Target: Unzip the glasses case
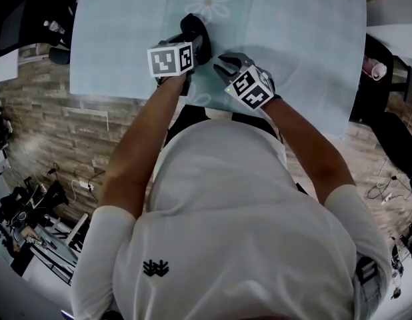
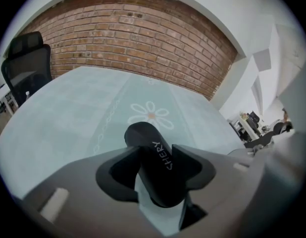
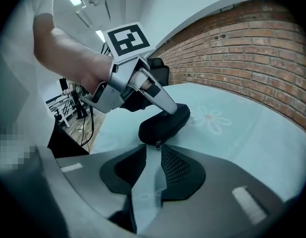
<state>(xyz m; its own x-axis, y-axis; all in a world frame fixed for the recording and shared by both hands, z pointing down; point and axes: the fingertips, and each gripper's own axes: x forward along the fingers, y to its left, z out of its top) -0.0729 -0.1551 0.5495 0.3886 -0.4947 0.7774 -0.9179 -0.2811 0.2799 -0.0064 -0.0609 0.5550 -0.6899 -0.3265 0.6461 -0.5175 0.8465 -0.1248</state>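
- Black fabric fills your left jaws. The left gripper (image 2: 156, 156) is clamped across the glasses case (image 2: 152, 168) with one jaw on each long side. The case's far end juts out toward the daisy print (image 2: 150, 115).
- Your right gripper (image 3: 154, 148) has its jaws parted only to a narrow slit, and nothing but worktop shows through the gap.
- The small metal zip pull (image 3: 158, 144) hangs from the near end of the case, right at the tips of the right jaws. It looks not yet pinched.
- The case lies low over the pale teal worktop (image 1: 293, 39), towards its near edge, and both grippers meet at it. Whether it rests flat or is tipped up slightly, you can't tell.
- The zip looks closed all the way round, so the step in hand is taking hold of the pull, and no unzipping has begun.
- Next, ease the right jaws forward until the pull sits inside the slit, then close on it.
- Draw it along the seam and round the curved end while your left jaws hold firm. The pull is tiny and could slip free.
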